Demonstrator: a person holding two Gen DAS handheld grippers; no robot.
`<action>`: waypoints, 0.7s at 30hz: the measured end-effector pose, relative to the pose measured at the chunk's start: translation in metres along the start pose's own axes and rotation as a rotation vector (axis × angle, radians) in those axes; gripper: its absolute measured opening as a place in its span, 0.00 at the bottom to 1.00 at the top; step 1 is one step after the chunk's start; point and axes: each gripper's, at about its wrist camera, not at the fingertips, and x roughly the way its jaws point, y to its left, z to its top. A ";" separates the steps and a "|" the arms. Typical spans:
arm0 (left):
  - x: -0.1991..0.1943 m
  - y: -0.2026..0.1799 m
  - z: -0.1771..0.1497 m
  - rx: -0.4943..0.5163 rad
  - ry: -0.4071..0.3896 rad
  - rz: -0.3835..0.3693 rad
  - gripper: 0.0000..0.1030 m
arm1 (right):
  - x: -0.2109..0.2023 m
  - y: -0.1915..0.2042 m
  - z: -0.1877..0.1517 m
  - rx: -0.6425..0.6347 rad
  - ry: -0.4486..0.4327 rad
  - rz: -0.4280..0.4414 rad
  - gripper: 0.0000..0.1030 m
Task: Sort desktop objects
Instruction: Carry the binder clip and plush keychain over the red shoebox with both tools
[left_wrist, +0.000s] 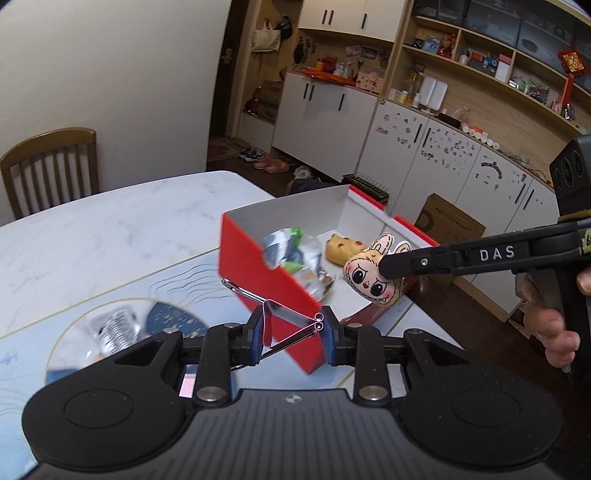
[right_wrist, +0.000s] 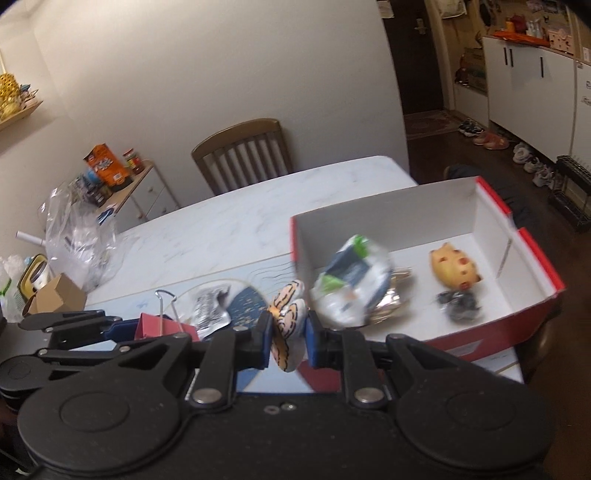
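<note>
Red binder clip (left_wrist: 271, 325): clamped in the left tongs (left_wrist: 291, 330), held just above the tabletop (left_wrist: 110, 221) at the near wall of the red box (left_wrist: 255, 273). Plush rabbit-face charm (left_wrist: 369, 277): gripped by the right tongs (right_wrist: 287, 338), raised over the box's near edge. Inside the box lie a foil snack packet (right_wrist: 351, 280), a yellow animal toy (right_wrist: 452, 267) and a dark crumpled wrapper (right_wrist: 458, 304). A second packet (right_wrist: 208, 308) rests on the tabletop.

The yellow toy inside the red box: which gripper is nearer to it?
Right. The right gripper, shut on the rabbit-face plush, is beside the yellow toy; the left gripper, shut on a binder clip, is outside the red box.
</note>
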 end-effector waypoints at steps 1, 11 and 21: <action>0.003 -0.004 0.002 0.004 0.001 -0.001 0.28 | -0.001 -0.005 0.001 0.000 -0.003 -0.002 0.17; 0.042 -0.043 0.025 0.037 0.020 -0.014 0.28 | -0.008 -0.061 0.014 0.011 -0.014 -0.027 0.17; 0.097 -0.075 0.050 0.065 0.065 -0.020 0.28 | -0.001 -0.111 0.031 0.011 -0.018 -0.058 0.17</action>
